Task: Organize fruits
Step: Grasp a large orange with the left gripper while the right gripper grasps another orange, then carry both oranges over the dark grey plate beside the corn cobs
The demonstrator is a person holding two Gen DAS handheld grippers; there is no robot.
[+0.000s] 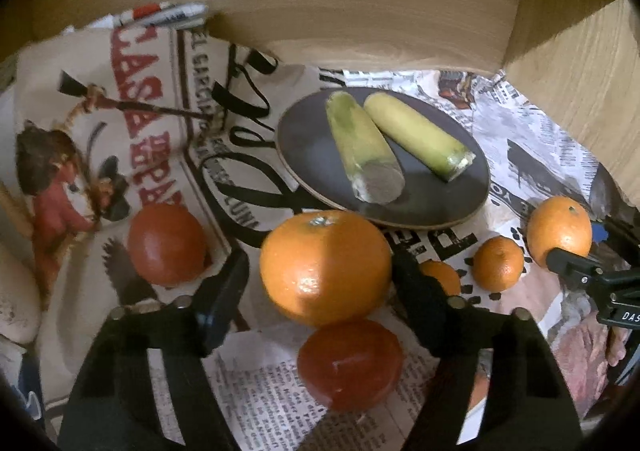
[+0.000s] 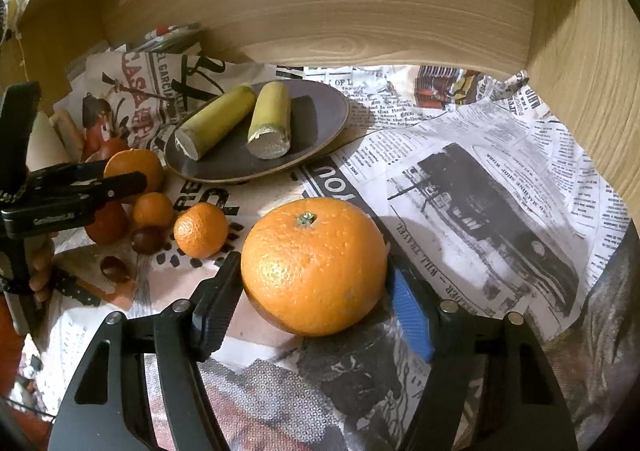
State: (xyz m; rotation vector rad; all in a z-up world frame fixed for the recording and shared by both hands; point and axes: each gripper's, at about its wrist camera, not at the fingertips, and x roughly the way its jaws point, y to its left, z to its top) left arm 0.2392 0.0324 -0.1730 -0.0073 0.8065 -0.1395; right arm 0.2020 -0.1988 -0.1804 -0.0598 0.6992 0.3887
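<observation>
Each gripper has an orange between its jaws. In the left wrist view the left gripper (image 1: 320,279) brackets a big orange (image 1: 325,266) at frame centre. The right-hand pad looks against the peel; the left-hand pad seems just shy of it, so I cannot tell whether the pinch is firm. In the right wrist view the right gripper (image 2: 314,275) has its jaws against both flanks of another orange (image 2: 314,265) at lower centre, apparently pinching it where it sits on the newspaper (image 2: 480,179) covering the bench.

The likely target is the dark plate (image 1: 440,203), above centre in both views, where two green-yellow stalk pieces (image 1: 362,147) already lie.

To do this well, grip across the widest part of each orange with just enough squeeze to stop it rolling. Lift straight up before travelling. On the left, clear the red fruit (image 1: 350,365) just below the orange and the small mandarins (image 1: 498,262) to the right. Set each down on bare plate, away from the stalks.
</observation>
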